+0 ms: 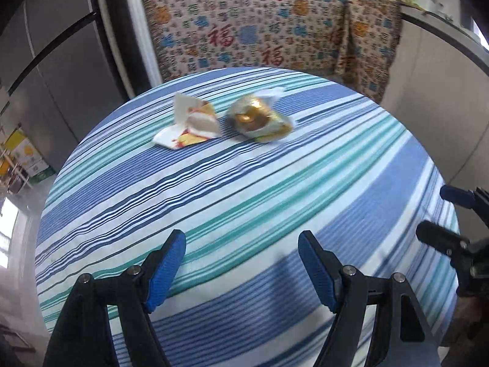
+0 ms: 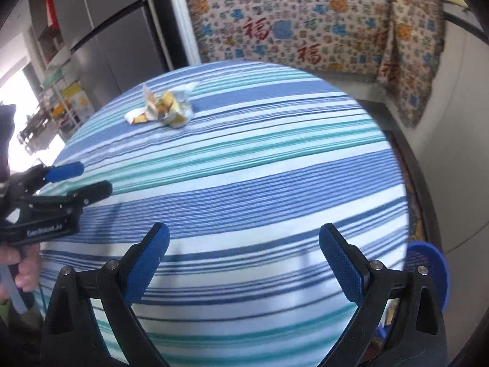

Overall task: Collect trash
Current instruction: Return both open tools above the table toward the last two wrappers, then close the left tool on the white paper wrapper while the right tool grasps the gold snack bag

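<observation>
1. Two crumpled snack wrappers lie on the bench: a white one with red and yellow print [image 1: 188,124] and a gold-and-green one [image 1: 259,117], just beside each other.
2. One bench [image 1: 244,189], round, under a blue, teal and white striped cloth.
3. Two tongs: the left tongs [image 1: 241,270] and the right tongs [image 2: 244,267], each with two blue-padded fingers.
4. One blue basket [image 2: 434,263] past the bench edge.
5. One patterned cloth [image 1: 259,27] hanging behind.

Bright daylight from the left, motion blur, strong fisheye edge distortion.
</observation>
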The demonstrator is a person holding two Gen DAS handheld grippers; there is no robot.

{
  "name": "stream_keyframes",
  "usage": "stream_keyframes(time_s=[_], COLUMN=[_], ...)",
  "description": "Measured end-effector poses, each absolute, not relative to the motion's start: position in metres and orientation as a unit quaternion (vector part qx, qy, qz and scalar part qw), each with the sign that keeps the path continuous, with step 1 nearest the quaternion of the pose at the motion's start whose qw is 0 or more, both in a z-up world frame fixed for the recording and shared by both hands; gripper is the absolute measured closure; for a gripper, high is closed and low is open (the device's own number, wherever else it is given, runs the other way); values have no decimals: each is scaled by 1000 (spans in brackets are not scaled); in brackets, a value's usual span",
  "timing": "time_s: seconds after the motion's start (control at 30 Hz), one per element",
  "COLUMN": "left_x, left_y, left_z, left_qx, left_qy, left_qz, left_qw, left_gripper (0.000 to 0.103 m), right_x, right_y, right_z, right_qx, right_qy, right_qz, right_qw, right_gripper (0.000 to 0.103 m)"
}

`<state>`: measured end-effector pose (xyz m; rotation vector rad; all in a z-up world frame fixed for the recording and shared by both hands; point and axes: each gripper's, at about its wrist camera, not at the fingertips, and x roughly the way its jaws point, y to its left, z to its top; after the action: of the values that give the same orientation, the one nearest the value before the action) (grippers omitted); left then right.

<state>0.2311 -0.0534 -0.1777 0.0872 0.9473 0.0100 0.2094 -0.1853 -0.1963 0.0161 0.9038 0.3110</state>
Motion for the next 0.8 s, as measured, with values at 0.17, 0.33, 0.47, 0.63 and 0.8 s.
stream_keyframes(time_s=[0.17, 0.33, 0.47, 0.63, 0.8], left_x=[238, 245, 256, 260, 252], left_y=[-8, -1, 3, 5, 11], left_z=[-198, -199, -203, -204, -204], left_qx=[15, 5, 5, 5, -1], left_qy=[467, 460, 468, 470, 463], left_qz=[35, 32, 37, 41, 54], left_qw=[883, 887, 883, 882, 885], left_gripper=[23, 18, 4, 1, 1], right_x=[230, 241, 257, 294, 330], right_y=[-140, -125, -123, -111, -86], right_z=[-219, -229, -230, -228, -221], right_qx=[-24, -51, -53, -63, -65], right_qy=[451, 450, 450, 448, 440], right_qz=[157, 149, 152, 175, 221], right_qw=[878, 879, 879, 875, 868], right_gripper=[4, 3, 1, 1, 13])
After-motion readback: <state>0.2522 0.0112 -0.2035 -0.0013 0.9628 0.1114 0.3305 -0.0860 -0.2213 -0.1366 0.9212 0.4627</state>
